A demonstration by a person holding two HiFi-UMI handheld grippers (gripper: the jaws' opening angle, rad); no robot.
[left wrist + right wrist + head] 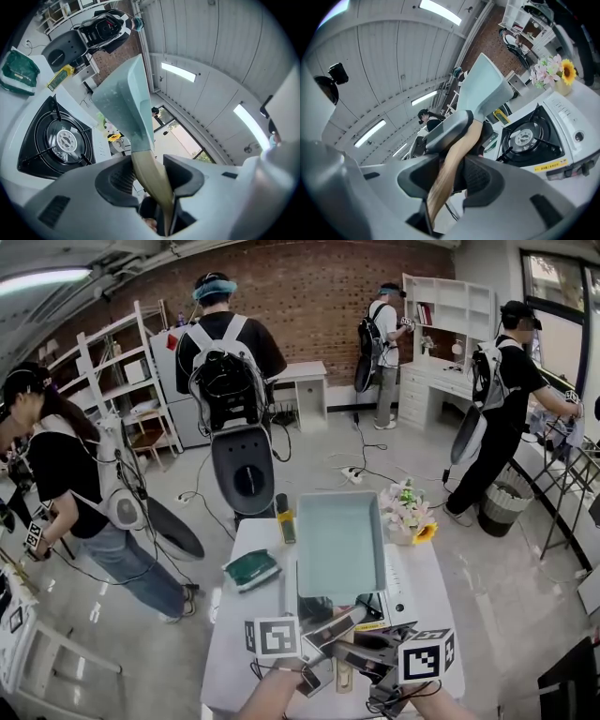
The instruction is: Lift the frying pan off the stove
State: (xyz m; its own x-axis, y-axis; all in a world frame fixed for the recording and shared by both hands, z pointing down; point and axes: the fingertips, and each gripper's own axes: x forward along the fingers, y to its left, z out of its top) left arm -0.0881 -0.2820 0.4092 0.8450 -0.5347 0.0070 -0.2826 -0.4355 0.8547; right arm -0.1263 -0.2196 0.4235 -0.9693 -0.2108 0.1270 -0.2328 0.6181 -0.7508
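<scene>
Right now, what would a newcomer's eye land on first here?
A pale green square frying pan hangs in the air above the stove on the white table, its wooden handle clamped by both the left gripper and the right gripper. Behind it, people wearing backpacks stand before a brick wall.

Bright, even light from ceiling strips (178,72) and window (555,282); shadows soft. Gripper views: heavy fisheye, black corners, strip glare, close foreground soft.
</scene>
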